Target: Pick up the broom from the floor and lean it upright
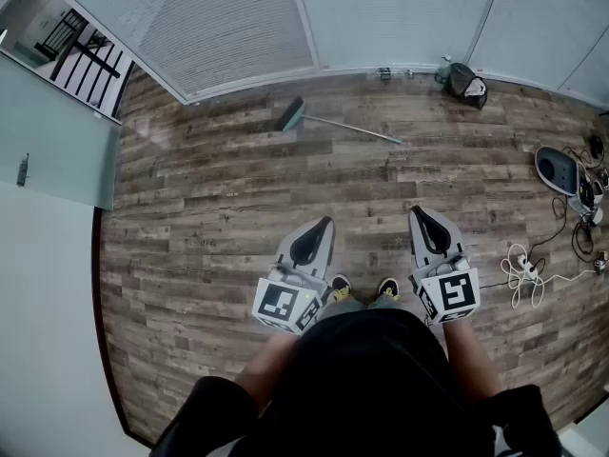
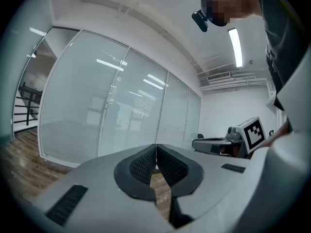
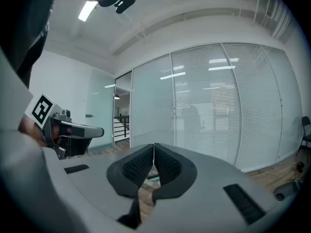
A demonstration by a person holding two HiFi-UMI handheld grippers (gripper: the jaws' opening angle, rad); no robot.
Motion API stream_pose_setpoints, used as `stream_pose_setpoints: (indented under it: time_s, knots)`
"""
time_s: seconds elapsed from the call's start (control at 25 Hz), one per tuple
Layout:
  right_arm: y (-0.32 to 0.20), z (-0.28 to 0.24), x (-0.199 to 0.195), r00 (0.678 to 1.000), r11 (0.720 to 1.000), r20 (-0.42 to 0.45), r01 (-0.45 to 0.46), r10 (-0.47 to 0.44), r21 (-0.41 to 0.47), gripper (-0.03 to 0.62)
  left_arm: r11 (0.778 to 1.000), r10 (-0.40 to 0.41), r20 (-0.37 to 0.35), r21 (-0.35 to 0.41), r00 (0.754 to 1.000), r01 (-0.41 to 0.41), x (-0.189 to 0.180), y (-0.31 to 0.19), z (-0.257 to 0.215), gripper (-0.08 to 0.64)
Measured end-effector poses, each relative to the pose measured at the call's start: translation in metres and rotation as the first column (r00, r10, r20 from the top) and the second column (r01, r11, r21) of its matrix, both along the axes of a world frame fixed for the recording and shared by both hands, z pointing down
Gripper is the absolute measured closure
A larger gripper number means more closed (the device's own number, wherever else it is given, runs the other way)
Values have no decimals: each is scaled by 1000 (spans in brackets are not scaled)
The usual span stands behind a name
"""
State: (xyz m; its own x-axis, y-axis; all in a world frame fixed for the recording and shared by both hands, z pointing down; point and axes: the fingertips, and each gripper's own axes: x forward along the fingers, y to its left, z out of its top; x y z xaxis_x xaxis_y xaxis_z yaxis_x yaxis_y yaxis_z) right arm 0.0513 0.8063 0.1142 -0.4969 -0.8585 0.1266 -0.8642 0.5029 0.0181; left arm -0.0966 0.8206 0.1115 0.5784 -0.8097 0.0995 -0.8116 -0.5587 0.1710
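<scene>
The broom (image 1: 324, 120) lies flat on the wood floor far ahead, near the glass wall, its teal-edged head to the left and its thin handle running right. My left gripper (image 1: 328, 221) and right gripper (image 1: 415, 210) are held side by side in front of the person's body, well short of the broom. Both are shut with nothing between the pads. In the left gripper view my left gripper (image 2: 156, 146) has its jaws pressed together, and the right gripper (image 2: 243, 135) shows beside it. In the right gripper view my right gripper (image 3: 153, 145) is likewise shut, with a sliver of the broom (image 3: 151, 178) behind its pads.
A dark bag (image 1: 466, 82) sits at the foot of the glass wall (image 1: 238, 27) on the right. Cables and a white power strip (image 1: 521, 267) lie on the floor at right, with a round grey device (image 1: 556, 169). A glass door (image 1: 52, 131) stands at left.
</scene>
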Motion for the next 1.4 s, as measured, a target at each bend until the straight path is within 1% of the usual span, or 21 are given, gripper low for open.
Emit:
stream_pose_setpoints:
  time_s: [0.28, 0.4, 0.68, 0.8, 0.92, 1.16, 1.4]
  knots:
    - [-4, -1, -4, 1000, 1000, -5, -15, 15, -7, 574, 1000, 9, -8, 12, 1000, -9, -6, -2, -2, 537]
    - [-3, 2, -13, 1000, 1000, 10, -23, 24, -21, 574, 1000, 7, -2, 10, 1000, -7, -18, 0, -2, 537]
    - [-8, 14, -45, 1000, 999, -4, -27, 27, -35, 574, 1000, 4, -31, 2, 999, -4, -54, -9, 10, 537]
    - [-13, 19, -55, 999, 998, -10, -45, 45, -48, 574, 1000, -10, -36, -14, 999, 10, -71, -16, 17, 537]
    - [-18, 19, -62, 999, 998, -17, -47, 46, -51, 574, 999, -10, -44, -31, 999, 8, -80, -22, 23, 537]
    - [-49, 22, -56, 999, 997, -20, -50, 49, -60, 574, 999, -7, -44, -35, 999, 6, -75, -52, 24, 537]
    - [-105, 33, -46, 1000, 997, -1, -30, 30, -69, 574, 998, -25, -37, -54, 999, 23, -66, -102, 32, 537]
